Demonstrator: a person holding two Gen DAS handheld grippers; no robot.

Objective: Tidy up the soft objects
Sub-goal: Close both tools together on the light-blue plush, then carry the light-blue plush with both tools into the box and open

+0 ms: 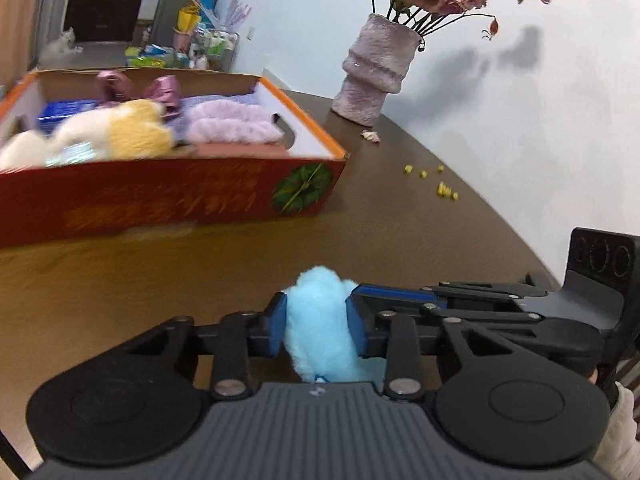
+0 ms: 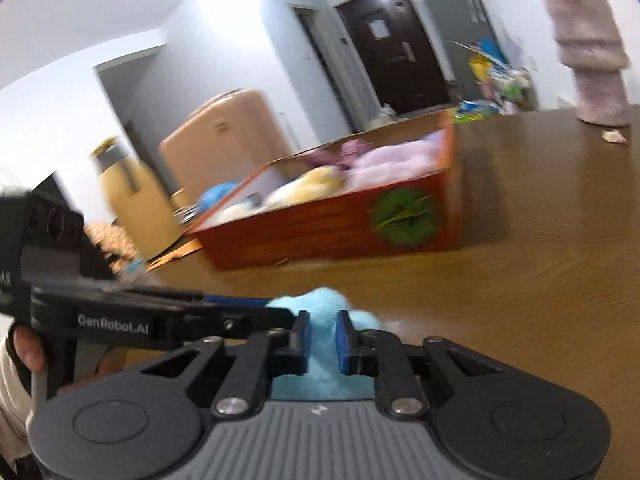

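Observation:
A fluffy light blue soft toy [image 1: 318,322] is held between both grippers above the brown table. My left gripper [image 1: 316,326] is shut on it. My right gripper [image 2: 323,338] is shut on the same toy [image 2: 320,304]; its body also shows at the right of the left wrist view [image 1: 480,304]. The left gripper's body shows in the right wrist view [image 2: 120,320]. A red and orange cardboard box [image 1: 168,196] sits ahead on the table, holding cream, yellow and lilac soft things. The box also shows in the right wrist view [image 2: 320,224].
A fuzzy pink vase with dried roses [image 1: 372,72] stands at the table's back by the white wall. Small yellow crumbs [image 1: 440,184] and a petal lie on the table [image 1: 200,280]. A beige fridge [image 2: 224,136] and a yellow container [image 2: 132,196] stand beyond the table.

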